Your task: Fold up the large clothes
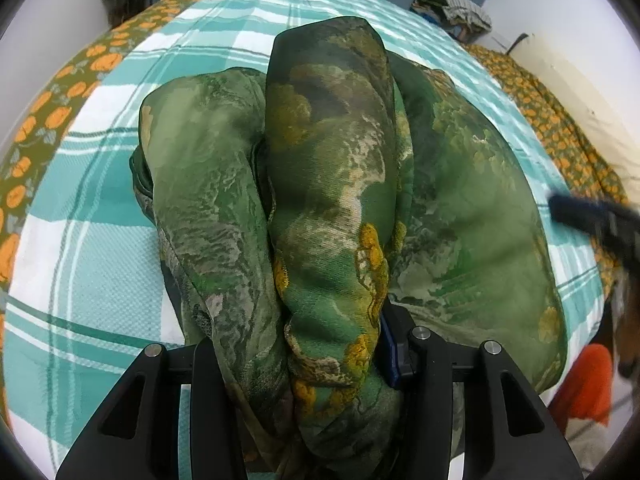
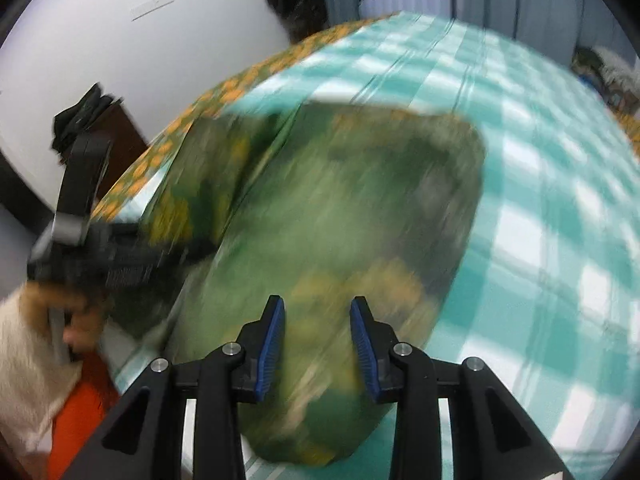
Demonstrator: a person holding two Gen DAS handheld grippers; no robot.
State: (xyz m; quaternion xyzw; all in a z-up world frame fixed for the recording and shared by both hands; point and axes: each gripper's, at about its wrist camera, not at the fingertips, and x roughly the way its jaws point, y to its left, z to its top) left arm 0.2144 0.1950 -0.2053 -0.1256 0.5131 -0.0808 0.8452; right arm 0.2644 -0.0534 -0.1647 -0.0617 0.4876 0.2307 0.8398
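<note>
Covering the bed, a teal-and-white checked bedspread [image 1: 100, 208] carries the sheer green garment with yellow floral print [image 1: 460, 208], bunched folds gripped in the left hand-held gripper [image 1: 304, 360], the right hand-held gripper [image 2: 318, 348] parted, empty above it.

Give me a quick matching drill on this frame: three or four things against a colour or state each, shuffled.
Things:
1. green printed cloth
2. checked bedsheet
3. left gripper
4. right gripper

States:
A. jaws apart, nothing clamped between the pads
B. teal and white
C. bunched fold between the jaws
D. green with yellow patches

Pairs: 1-D, 2-B, 3-C, 4-A
</note>
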